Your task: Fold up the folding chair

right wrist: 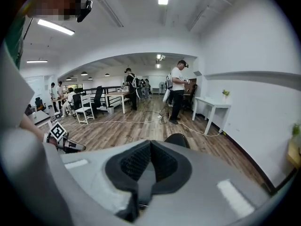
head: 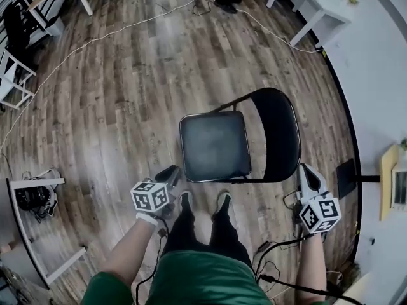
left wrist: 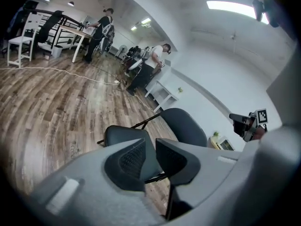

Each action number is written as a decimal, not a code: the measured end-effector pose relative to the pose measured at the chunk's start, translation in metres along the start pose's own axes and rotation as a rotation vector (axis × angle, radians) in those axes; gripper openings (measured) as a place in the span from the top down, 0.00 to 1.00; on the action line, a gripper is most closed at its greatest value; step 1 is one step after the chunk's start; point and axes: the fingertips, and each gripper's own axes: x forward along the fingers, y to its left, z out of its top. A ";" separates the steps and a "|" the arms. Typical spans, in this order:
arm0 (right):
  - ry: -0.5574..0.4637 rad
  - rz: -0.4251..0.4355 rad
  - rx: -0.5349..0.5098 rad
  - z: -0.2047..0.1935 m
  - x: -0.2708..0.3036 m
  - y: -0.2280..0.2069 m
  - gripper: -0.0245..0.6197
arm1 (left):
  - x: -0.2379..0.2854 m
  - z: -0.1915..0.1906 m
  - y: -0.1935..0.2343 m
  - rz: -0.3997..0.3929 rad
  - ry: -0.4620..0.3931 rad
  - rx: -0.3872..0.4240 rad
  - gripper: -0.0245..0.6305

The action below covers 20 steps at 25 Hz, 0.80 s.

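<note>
A black folding chair stands unfolded on the wood floor, with its seat (head: 215, 146) toward me and its backrest (head: 280, 132) on the right. My left gripper (head: 170, 172) hangs just off the seat's near left corner, touching nothing. In the left gripper view its jaws (left wrist: 150, 147) stand a small gap apart with nothing between them, and the seat (left wrist: 123, 133) lies beyond. My right gripper (head: 306, 173) is low beside the backrest's near end, apart from it. It (right wrist: 150, 147) is shut on nothing; only the backrest's top (right wrist: 178, 139) shows over it.
My feet (head: 203, 202) stand right behind the seat. A white wall (head: 381, 75) runs close on the right. White tables (head: 311, 5) stand at the far end, and a white rack (head: 38, 227) is at near left. Cables (head: 95, 40) cross the floor. People (right wrist: 178, 91) stand farther off.
</note>
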 end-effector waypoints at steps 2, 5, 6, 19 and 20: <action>0.017 0.022 -0.010 -0.003 0.021 -0.017 0.96 | 0.011 -0.016 0.017 0.034 0.022 -0.023 0.81; 0.038 0.050 -0.027 -0.003 0.051 -0.042 0.96 | 0.028 -0.034 0.039 0.078 0.031 -0.081 0.77; 0.049 0.059 -0.035 -0.002 0.060 -0.049 0.96 | 0.033 -0.039 0.046 0.090 0.026 -0.111 0.76; 0.183 0.088 0.146 -0.052 0.137 -0.141 0.83 | 0.134 -0.135 0.114 0.094 0.062 -0.322 0.56; 0.189 0.075 0.175 -0.058 0.142 -0.144 0.79 | 0.142 -0.145 0.125 0.091 0.080 -0.334 0.55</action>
